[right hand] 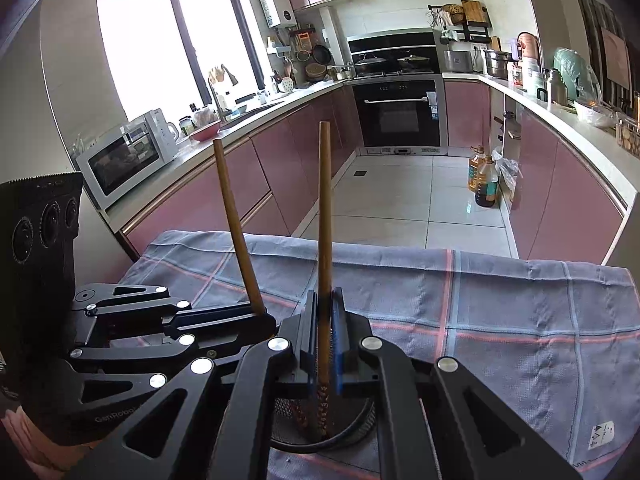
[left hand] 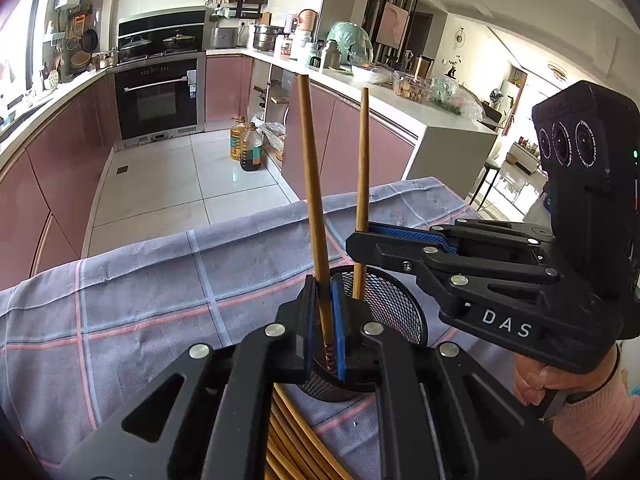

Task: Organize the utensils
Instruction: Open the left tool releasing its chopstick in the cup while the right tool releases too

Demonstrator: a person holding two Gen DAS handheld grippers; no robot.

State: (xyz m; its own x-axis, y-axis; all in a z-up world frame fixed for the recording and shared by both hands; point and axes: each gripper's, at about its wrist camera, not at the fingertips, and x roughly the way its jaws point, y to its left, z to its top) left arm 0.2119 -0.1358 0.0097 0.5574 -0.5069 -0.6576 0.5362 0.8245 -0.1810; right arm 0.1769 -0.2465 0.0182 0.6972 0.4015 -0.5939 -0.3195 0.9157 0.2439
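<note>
Standing in the mesh cup point(left hand: 384, 300), two chopsticks point(left hand: 314, 208) are each clamped by left gripper point(left hand: 324, 320) and right gripper point(right hand: 324, 344).

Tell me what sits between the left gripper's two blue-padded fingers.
In the left wrist view, the left gripper pinches one brown wooden chopstick between its fingers, its patterned tip reaching down into the black mesh holder. Nothing else sits there.

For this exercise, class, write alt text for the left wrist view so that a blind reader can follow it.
The left gripper is shut on an upright chopstick above a black mesh cup. The right gripper holds a second chopstick beside it, over a checked cloth, kitchen behind.
</note>
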